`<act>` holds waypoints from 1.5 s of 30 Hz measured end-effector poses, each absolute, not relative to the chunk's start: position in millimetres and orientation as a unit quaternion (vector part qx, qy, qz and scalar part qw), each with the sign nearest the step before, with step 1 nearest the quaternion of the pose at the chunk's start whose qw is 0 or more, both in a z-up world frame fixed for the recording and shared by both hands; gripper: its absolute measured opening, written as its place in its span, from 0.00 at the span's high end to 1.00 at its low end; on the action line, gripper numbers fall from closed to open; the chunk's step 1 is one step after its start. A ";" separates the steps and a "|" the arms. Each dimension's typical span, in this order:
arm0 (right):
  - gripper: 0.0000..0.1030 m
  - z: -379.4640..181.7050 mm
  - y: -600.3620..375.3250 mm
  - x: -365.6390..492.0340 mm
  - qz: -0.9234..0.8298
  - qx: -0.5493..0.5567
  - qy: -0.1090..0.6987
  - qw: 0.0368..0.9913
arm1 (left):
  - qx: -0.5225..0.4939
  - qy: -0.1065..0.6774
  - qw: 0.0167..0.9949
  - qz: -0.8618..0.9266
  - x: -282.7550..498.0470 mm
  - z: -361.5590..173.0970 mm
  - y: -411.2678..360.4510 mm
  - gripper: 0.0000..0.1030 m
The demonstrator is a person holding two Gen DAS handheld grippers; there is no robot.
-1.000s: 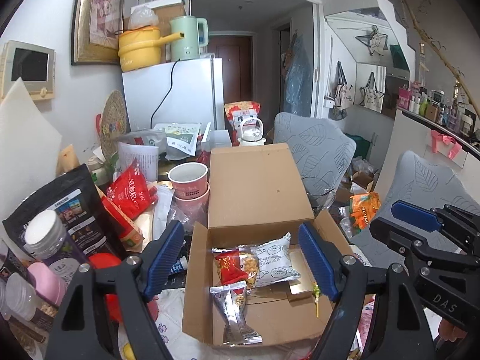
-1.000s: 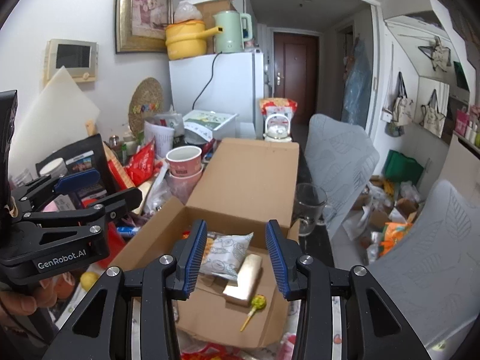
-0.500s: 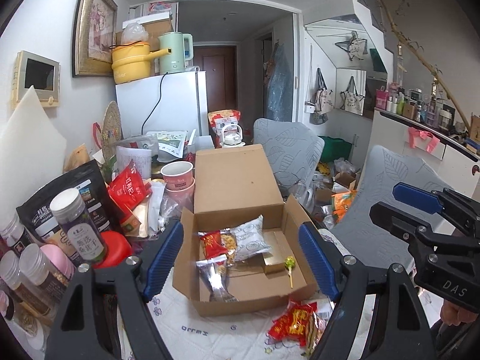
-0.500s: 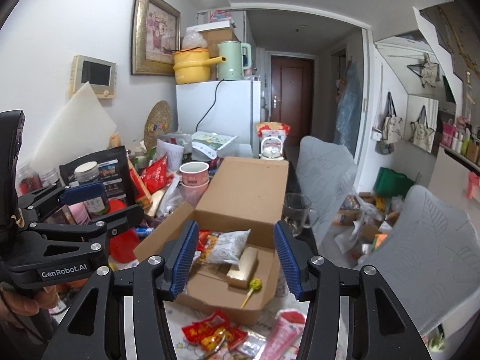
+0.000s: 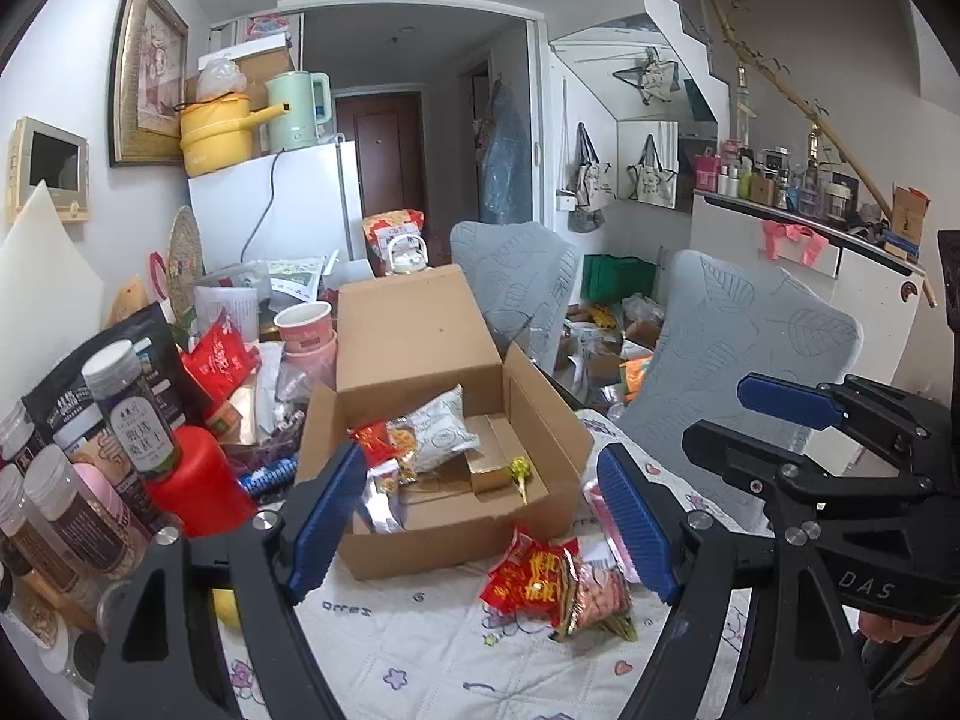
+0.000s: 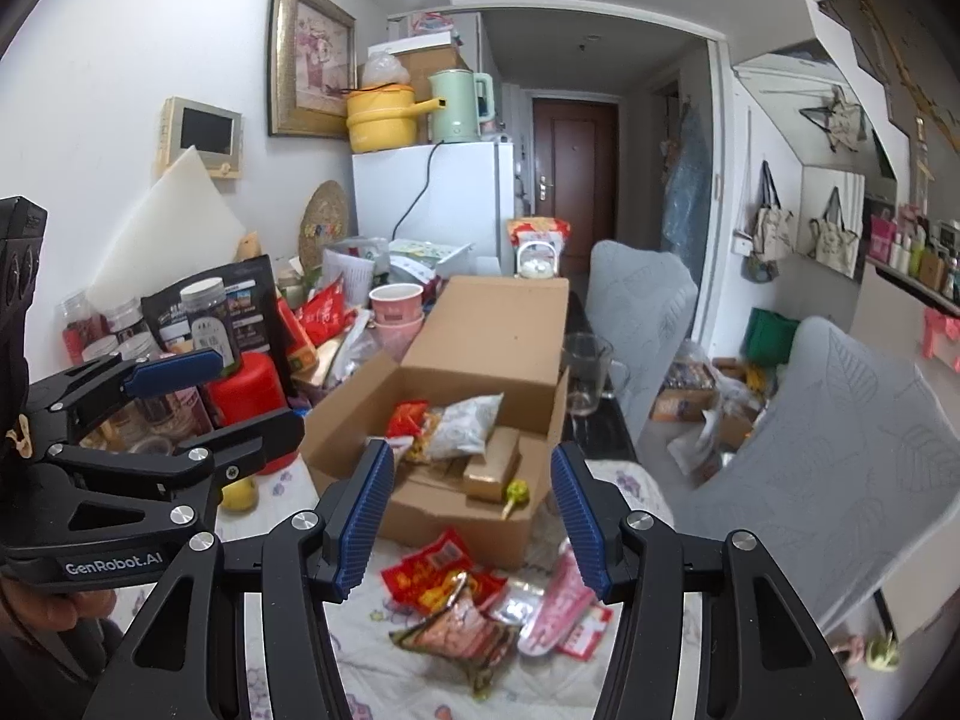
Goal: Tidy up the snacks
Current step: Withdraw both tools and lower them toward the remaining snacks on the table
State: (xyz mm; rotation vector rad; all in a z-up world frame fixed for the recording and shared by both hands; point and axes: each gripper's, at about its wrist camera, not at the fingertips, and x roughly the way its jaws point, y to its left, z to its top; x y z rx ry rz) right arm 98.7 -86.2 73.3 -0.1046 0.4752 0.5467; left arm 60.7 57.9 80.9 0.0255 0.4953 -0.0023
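Both grippers, left gripper (image 5: 483, 516) and right gripper (image 6: 474, 516), gape empty, fingers hiding parts of cardboard box (image 5: 444, 546).

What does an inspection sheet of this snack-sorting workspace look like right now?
Surface: table under a white patterned cloth.
Job's things: open cardboard box holding several snack packs and a lollipop; red snack packets and a pink packet lie loose in front of it.
Clutter: jars, red container, stacked pink cups.
Grippers: left hand-held gripper open, empty; right hand-held gripper open, empty.
Cables: black cord down the fridge.
Surroundings: two grey chairs, hallway door.
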 end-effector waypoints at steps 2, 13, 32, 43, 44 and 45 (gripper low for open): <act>0.47 67.7 -91.1 94.9 0.263 -0.047 0.238 0.934 | 0.012 0.253 0.967 -0.009 59.2 75.2 54.7 0.23; 0.47 32.5 -112.0 81.0 0.222 -0.054 0.256 0.939 | 0.005 0.294 0.955 -0.037 57.2 37.2 31.8 0.23; 0.47 -32.2 -150.2 98.7 0.220 -0.016 0.320 0.921 | -0.012 0.380 0.921 -0.080 91.5 -38.9 5.7 0.23; 0.47 -64.1 -165.7 119.7 0.212 -0.001 0.352 0.912 | -0.014 0.431 0.899 -0.082 127.5 -77.7 -5.1 0.23; 0.47 -66.7 -168.1 121.7 0.210 0.003 0.355 0.911 | -0.014 0.435 0.896 -0.082 130.9 -81.4 -6.1 0.23; 0.47 -68.6 -169.9 123.7 0.209 0.006 0.358 0.910 | -0.014 0.439 0.895 -0.082 133.5 -84.3 -6.6 0.23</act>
